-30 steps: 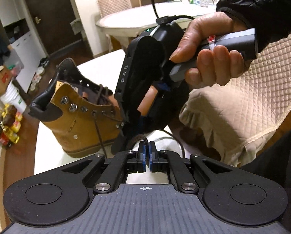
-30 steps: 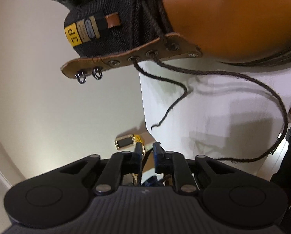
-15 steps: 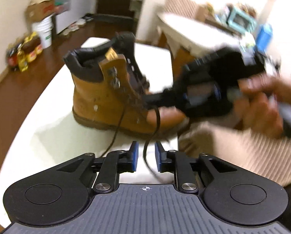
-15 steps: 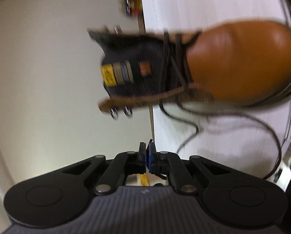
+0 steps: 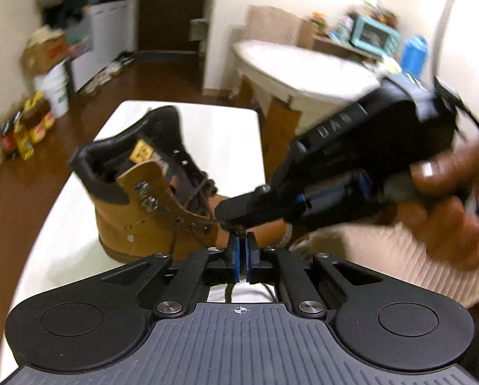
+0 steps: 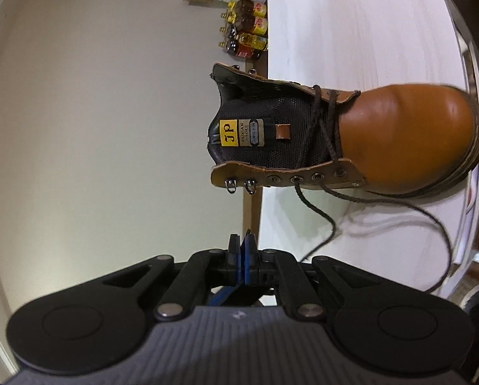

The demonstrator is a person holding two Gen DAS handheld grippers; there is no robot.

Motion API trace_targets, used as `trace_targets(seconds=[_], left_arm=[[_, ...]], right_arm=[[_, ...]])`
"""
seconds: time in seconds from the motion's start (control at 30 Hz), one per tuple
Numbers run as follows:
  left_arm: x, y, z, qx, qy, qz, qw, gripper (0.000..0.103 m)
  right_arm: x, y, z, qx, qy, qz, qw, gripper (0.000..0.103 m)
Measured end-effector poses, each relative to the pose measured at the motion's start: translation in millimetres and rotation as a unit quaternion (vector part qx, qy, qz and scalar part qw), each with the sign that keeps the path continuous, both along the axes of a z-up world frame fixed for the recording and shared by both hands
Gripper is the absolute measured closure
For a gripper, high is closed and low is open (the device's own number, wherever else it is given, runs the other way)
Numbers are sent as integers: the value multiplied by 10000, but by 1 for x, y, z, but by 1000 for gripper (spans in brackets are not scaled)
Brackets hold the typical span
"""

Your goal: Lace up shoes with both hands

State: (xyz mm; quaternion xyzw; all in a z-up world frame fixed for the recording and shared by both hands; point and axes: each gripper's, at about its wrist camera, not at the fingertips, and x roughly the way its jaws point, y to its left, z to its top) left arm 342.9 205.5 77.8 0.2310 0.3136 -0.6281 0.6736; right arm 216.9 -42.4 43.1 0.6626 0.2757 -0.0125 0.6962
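The boot (image 5: 136,221) stood upright on the white table (image 5: 226,128), toe towards the person, with its lower eyelets threaded and the two top hooks (image 6: 239,186) bare. The left gripper (image 5: 242,250) was closed on the dark lace (image 6: 316,207) just in front of the boot. The right gripper (image 6: 242,250) had just been opening and stood only slightly parted, with nothing to be seen between its pads.

The main risk was the handover. The right gripper's tip hung right over the left one (the left view was blurred there), so the two could knock together, or the thin lace could slip free. A hard pull on the taut lace could also tip or drag the boot towards the table edge.

The boot itself held only its tongue. By the wall were stacked white buckets (image 5: 55,93) and a cardboard box (image 5: 43,54), contents not visible, beside a row of labelled bottles (image 6: 245,29).
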Motion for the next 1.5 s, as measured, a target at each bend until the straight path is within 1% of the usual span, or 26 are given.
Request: trace_targets(seconds=[0.03, 0.07, 0.17, 0.23, 0.3, 0.37, 0.43, 0.47, 0.5, 0.57, 0.63, 0.7, 0.73, 0.8, 0.87, 0.93, 1.07, 1.17, 1.27, 1.3, 1.37, 1.5], left_arm=[[-2, -2, 0, 48, -120, -88, 9999, 100], [-5, -4, 1, 107, -266, -188, 9994, 100], [-12, -14, 3, 232, -479, -278, 9982, 100], [-17, -25, 4, 365, -532, -235, 9976, 100], [-26, -40, 5, 464, -572, -123, 9972, 100], [-35, -54, 6, 564, -587, 44, 9967, 100], [-43, -67, 6, 664, -564, 254, 9959, 100], [-46, -73, 6, 720, -547, 377, 9952, 100], [-48, -76, 7, 758, -535, 477, 9945, 100], [-51, -86, 9, 893, -357, 820, 9920, 100], [-48, -93, 13, 1040, -119, 1172, 9876, 99], [-44, -98, 16, 1133, 110, 1447, 9829, 99], [-41, -100, 19, 1100, 212, 1567, 9813, 98], [-40, -103, 22, 959, 222, 1661, 9812, 97], [-38, -104, 18, 846, 256, 1713, 9812, 97], [-40, -104, 14, 699, 263, 1718, 9823, 96], [-42, -100, 8, 457, 277, 1739, 9833, 95], [-42, -96, 5, 353, 184, 1751, 9837, 95], [-41, -91, 4, 270, 205, 1738, 9842, 94], [-41, -89, 4, 252, 197, 1713, 9847, 94], [-44, -81, 6, 182, 88, 1615, 9867, 88], [-46, -71, 8, 58, -14, 1489, 9888, 88]], right_arm=[[0, -2, -2, 5, 24, 61, 10000, 93], [2, -4, -3, 4, 35, 78, 10000, 89], [1, -34, -5, -103, 42, 222, 9997, 88], [8, -52, -11, 83, -50, 547, 9985, 88], [19, -67, -19, 343, -150, 955, 9947, 86], [29, -81, -27, 576, -230, 1368, 9887, 86], [36, -94, -34, 823, -288, 1696, 9816, 87], [38, -97, -37, 870, -287, 1790, 9796, 88], [42, -103, -39, 925, -313, 1956, 9758, 101], [48, -117, -38, 906, -471, 2274, 9684, 100], [49, -126, -35, 889, -554, 2401, 9651, 101], [50, -132, -36, 825, -583, 2386, 9658, 100], [51, -135, -36, 793, -597, 2377, 9663, 100], [46, -138, -36, 761, -659, 2238, 9694, 100], [42, -139, -38, 750, -648, 2056, 9736, 100], [39, -140, -39, 717, -600, 1880, 9777, 101], [35, -135, -32, 600, -532, 1715, 9819, 100], [34, -126, -26, 511, -469, 1631, 9842, 100], [30, -119, -21, 462, -434, 1543, 9860, 100], [28, -117, -19, 448, -424, 1511, 9866, 100], [27, -111, -18, 409, -390, 1490, 9872, 100], [24, -101, -16, 404, -403, 1393, 9886, 100]])
